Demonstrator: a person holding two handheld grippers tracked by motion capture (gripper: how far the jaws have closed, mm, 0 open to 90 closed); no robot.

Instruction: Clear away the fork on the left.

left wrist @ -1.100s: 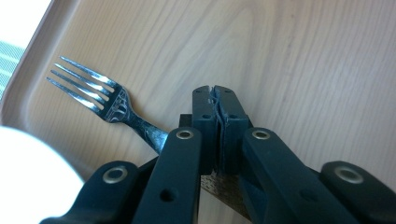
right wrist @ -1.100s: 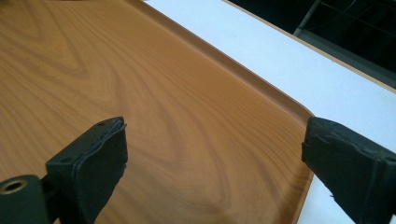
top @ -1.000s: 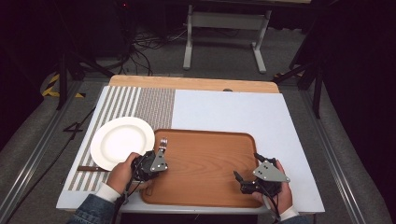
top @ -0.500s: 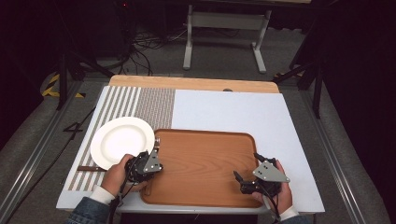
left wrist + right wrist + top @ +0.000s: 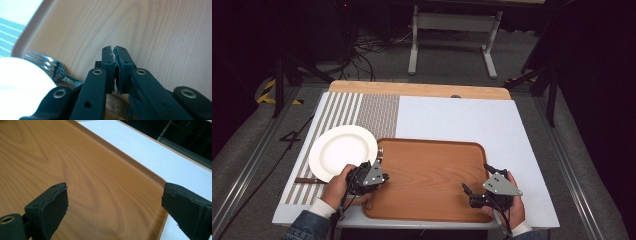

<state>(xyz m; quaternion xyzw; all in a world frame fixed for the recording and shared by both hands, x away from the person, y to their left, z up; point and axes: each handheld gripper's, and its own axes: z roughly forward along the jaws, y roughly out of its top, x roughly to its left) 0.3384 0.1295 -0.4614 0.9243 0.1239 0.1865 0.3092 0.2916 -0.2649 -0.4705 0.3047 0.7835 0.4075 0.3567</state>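
A wooden tray (image 5: pixel 432 175) lies at the table's front, and a white plate (image 5: pixel 343 151) sits against its left rim. A metal fork (image 5: pixel 50 66) lies on the tray's left edge beside the plate (image 5: pixel 20 85), tines pointing away; its handle runs under my left gripper. My left gripper (image 5: pixel 115 53) is shut, pads pressed together just above the tray (image 5: pixel 162 37); no thing shows between the tips. In the high view it (image 5: pixel 379 165) is at the tray's left edge. My right gripper (image 5: pixel 115 202) stands open over the tray's front right corner (image 5: pixel 477 178).
A striped placemat (image 5: pixel 357 107) lies under the plate, with a brown-handled utensil (image 5: pixel 309 180) on it left of my left hand. The white table top (image 5: pixel 462 120) stretches behind the tray. The table's front edge is close to both hands.
The fork's shiny end has shifted a little left, toward the plate, as my left hand turned slightly. The right gripper has not moved.
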